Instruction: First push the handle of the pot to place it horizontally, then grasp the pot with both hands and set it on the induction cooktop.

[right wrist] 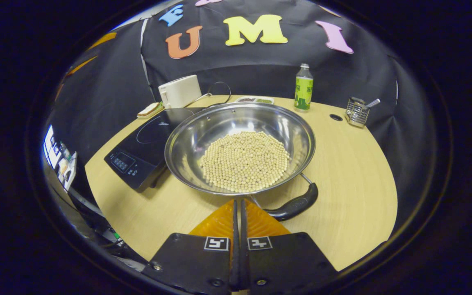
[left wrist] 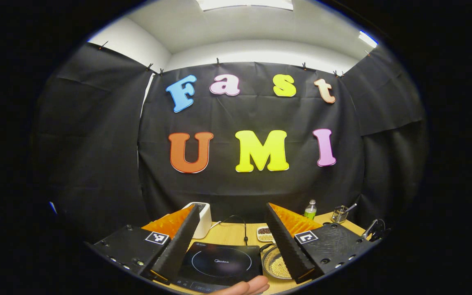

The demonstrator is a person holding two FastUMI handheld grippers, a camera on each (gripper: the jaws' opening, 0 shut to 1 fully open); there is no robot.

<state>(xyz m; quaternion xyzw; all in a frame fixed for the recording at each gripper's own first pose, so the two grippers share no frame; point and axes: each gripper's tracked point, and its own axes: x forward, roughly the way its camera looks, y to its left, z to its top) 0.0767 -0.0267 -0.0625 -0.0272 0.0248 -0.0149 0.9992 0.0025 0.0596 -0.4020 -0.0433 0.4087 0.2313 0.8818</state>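
Pot (right wrist: pixel 240 147) handle (right wrist: pixel 295 205) toward right tool (right wrist: pixel 239 205)

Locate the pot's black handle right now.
In the right gripper view, the black handle juts from the steel pot of beans at its near right rim, on the wooden table, just beyond the right gripper.

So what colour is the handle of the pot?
The handle is black; the right gripper view shows it best.

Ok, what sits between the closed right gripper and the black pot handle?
Nothing: in the right gripper view, only bare wooden table separates the right gripper from the black handle of the steel pot of beans.
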